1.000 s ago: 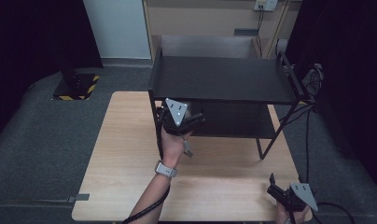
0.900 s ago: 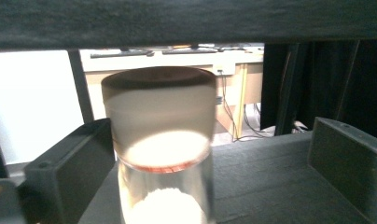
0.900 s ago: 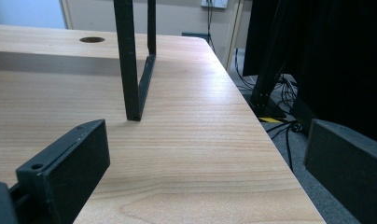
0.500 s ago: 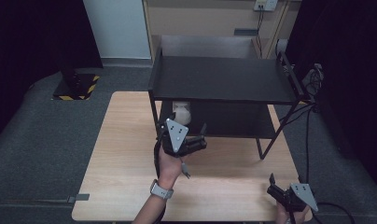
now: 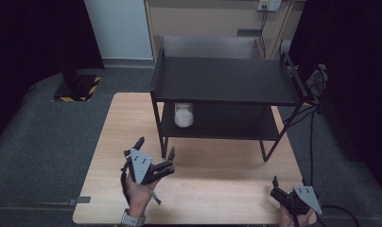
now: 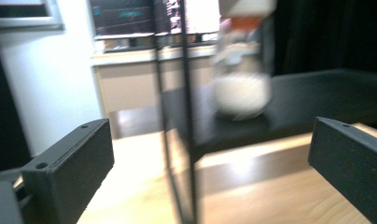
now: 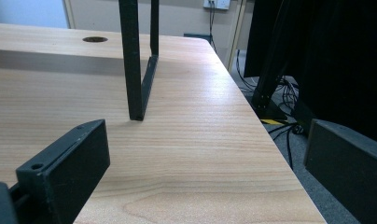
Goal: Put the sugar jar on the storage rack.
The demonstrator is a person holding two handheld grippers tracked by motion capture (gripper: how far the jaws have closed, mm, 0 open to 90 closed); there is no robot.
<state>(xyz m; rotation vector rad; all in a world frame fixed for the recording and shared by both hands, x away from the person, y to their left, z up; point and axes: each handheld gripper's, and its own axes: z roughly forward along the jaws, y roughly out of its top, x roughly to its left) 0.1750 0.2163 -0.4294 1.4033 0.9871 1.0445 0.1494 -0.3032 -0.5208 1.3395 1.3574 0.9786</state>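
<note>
A dim room with grey carpet holds a pale wooden table (image 5: 132, 123) carrying a black two-tier shelf (image 5: 222, 80). A jar of white powder (image 5: 184, 115) stands on its lower tier. The left gripper (image 5: 156, 153) has pulled back from the jar, jaws apart and empty, suggesting placement is finished. The right gripper (image 5: 279, 187) rests near the table's edge, jaws apart.

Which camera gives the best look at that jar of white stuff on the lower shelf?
The high view: the jar appears sharp, upright on the rack's lower shelf. The left gripper view shows it closer but blurred, with an orange band.
</note>
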